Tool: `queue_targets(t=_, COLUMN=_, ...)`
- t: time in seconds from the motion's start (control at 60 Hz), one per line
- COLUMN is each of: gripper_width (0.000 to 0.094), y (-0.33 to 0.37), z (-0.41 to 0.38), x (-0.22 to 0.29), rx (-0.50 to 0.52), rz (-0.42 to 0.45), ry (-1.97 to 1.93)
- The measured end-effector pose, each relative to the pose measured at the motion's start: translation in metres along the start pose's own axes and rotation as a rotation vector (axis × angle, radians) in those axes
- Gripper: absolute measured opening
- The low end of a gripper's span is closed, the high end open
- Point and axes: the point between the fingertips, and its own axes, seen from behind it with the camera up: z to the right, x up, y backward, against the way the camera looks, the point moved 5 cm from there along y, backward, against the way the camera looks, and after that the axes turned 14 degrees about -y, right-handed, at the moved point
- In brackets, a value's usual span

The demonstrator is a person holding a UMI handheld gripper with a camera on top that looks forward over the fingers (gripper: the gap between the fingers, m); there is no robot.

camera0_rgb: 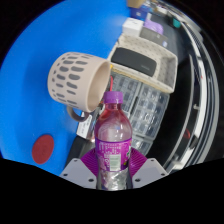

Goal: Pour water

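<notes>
A clear plastic water bottle [112,135] with a purple cap and a purple label stands upright between my fingers. My gripper [112,162] is shut on the bottle, with both magenta pads [92,158] pressed on its label. Just beyond the bottle, a little left, a beige cup [80,82] with oval slots in its wall lies tilted over the blue table [35,60], its open mouth turned toward the bottle. The bottle's cap is on. The bottle's lower part is hidden by my fingers.
A red round lid [44,149] lies on the blue table to the left of my fingers. A wire dish rack [148,105] with a beige tray on it stands to the right beyond the bottle. Several small items sit far behind it.
</notes>
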Motion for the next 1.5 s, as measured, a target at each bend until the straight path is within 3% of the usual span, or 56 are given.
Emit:
queue_targets(t=0.183, gripper_width=0.0358, y=-0.005, z=0.012, x=0.015, rx=-0.076, rz=0.019, ry=0.273)
queue_targets(t=0.517, gripper_width=0.0357, y=-0.003, z=0.011, x=0.009, rx=-0.072, rz=0.012, ry=0.156)
queue_targets(t=0.633, gripper_width=0.0358, y=0.002, z=0.019, x=-0.001, rx=-0.046, rz=0.012, ry=-0.098)
queue_targets(t=0.75, gripper_width=0.0358, y=0.010, z=0.025, x=-0.012, rx=0.026, rz=0.016, ry=-0.543)
queue_targets(t=0.883, gripper_width=0.0357, y=0.016, z=0.038, x=-0.016, rx=0.037, rz=0.046, ry=-1.088)
queue_targets(t=1.05, gripper_width=0.0367, y=0.011, z=0.034, x=-0.048, rx=0.152, rz=0.052, ry=-1.615)
queue_targets(t=1.267, gripper_width=0.0369, y=0.004, z=-0.007, x=-0.059, rx=0.251, rz=0.050, ry=-1.889)
queue_targets(t=1.417, gripper_width=0.0374, y=0.001, z=-0.044, x=-0.055, rx=0.264, rz=0.030, ry=-1.918)
queue_targets(t=1.45, gripper_width=0.0375, y=0.003, z=-0.041, x=-0.052, rx=0.214, rz=0.079, ry=-1.927)
queue_targets(t=1.5, gripper_width=0.0370, y=0.005, z=-0.043, x=-0.056, rx=0.211, rz=0.076, ry=-1.939)
